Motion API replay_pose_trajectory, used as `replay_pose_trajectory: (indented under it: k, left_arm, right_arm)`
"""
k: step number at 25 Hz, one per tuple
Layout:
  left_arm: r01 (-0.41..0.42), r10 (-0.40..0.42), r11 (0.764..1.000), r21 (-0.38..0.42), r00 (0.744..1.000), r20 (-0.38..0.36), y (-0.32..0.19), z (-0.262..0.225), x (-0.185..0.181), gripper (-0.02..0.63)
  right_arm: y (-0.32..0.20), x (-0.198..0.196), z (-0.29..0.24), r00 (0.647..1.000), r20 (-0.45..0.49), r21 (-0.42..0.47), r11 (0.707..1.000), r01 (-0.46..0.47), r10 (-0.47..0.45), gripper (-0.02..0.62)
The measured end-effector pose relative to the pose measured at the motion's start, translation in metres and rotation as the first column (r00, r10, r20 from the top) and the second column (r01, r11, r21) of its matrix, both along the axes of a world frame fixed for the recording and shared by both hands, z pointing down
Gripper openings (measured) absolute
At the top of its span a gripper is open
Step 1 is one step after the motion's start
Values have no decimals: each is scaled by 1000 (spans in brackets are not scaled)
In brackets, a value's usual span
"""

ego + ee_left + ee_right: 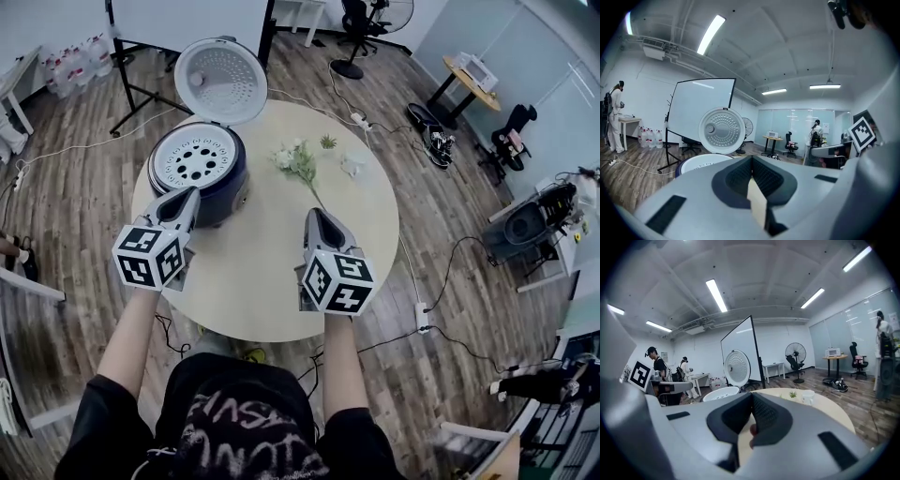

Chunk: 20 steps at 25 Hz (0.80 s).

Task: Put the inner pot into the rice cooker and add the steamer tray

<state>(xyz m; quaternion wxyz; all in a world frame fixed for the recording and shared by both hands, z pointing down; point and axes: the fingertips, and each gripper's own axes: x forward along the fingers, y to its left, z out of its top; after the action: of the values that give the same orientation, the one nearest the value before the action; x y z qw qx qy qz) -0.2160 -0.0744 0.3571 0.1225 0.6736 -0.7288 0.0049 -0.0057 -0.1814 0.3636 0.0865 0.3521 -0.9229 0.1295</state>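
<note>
A dark blue rice cooker (208, 192) stands at the back left of the round table (262, 281), its lid (221, 81) swung up. A white steamer tray (194, 157) with round holes sits in its mouth; the inner pot is hidden beneath it. My left gripper (190, 199) hovers just in front of the cooker, jaws shut and empty. My right gripper (315, 217) is over the table's middle, also shut on nothing. In the left gripper view the shut left gripper (751, 160) points at the tray (701, 161) and lid (722, 130). The right gripper view shows the right gripper (752, 397) closed, with the tray (721, 393) to its left.
A sprig of white flowers (298, 161), a small green plant (327, 142) and a small white cup (353, 166) lie on the table's far half. A whiteboard stand (141, 94) is behind the cooker. Cables and a power strip (422, 317) run over the wooden floor.
</note>
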Motion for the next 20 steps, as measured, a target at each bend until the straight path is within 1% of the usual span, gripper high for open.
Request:
replay_pose_trajectory:
  k: [6, 11, 14, 16, 18, 20]
  left_arm:
    - [-27, 26, 999, 44, 1000, 17, -6, -7, 22, 13]
    - [-26, 24, 994, 107, 999, 21, -3, -19, 34, 12]
    - [-33, 23, 989, 146, 998, 65, 3, -26, 39, 13]
    - [-47, 33, 986, 162, 995, 90, 6, -28, 42, 13]
    - [-63, 46, 982, 179, 994, 102, 6, -29, 47, 12]
    - [-70, 50, 979, 191, 993, 108, 6, -28, 51, 13]
  right_arm:
    - [-1, 34, -5, 999, 22, 35, 999, -39, 38, 5]
    - [4, 60, -5, 996, 58, 46, 996, -72, 69, 5]
    - [9, 73, -5, 993, 78, 54, 994, -91, 86, 5]
    - [13, 80, -2, 993, 71, 60, 993, -102, 98, 5]
    - [15, 87, -1, 993, 61, 74, 991, -110, 105, 5]
    - [17, 96, -2, 991, 71, 84, 990, -116, 110, 5]
